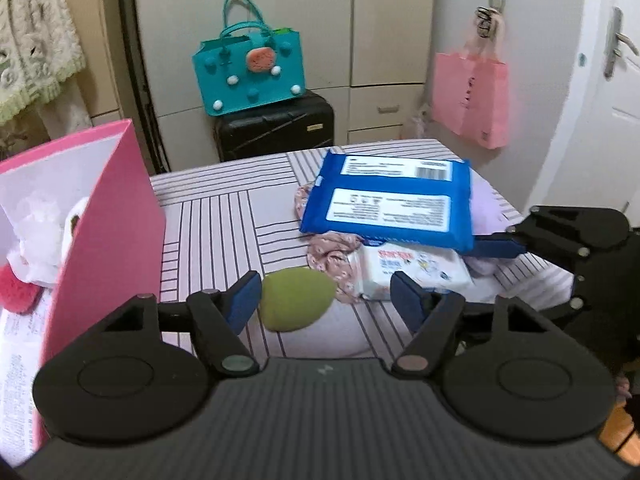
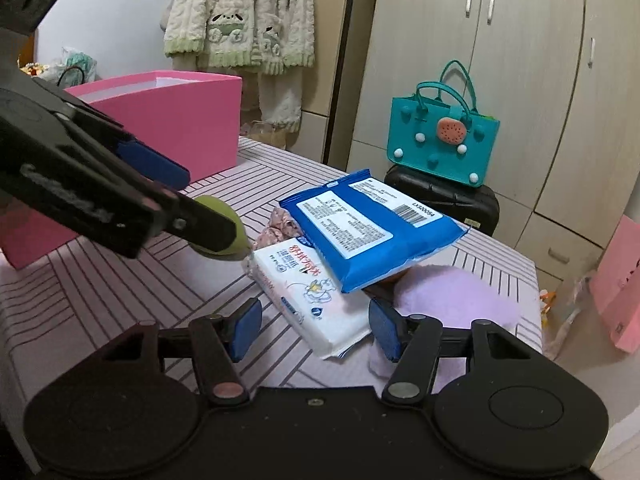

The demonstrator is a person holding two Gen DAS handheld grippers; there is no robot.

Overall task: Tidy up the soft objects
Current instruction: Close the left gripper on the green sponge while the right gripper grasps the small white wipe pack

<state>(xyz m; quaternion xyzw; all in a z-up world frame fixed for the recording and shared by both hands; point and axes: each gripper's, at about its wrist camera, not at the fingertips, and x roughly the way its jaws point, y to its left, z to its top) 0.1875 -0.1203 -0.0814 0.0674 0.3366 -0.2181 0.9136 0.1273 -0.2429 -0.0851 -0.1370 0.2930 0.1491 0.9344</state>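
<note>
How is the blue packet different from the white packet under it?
The blue packet is bigger; the white tissue packet is smaller. The blue packet lies on top, tilted; the white tissue packet lies flat on the striped cover beneath its edge. The blue packet shows white labels and a barcode; the white tissue packet shows red writing and a small cartoon. Both are soft, flat, plastic-wrapped packs in the same pile.
</note>
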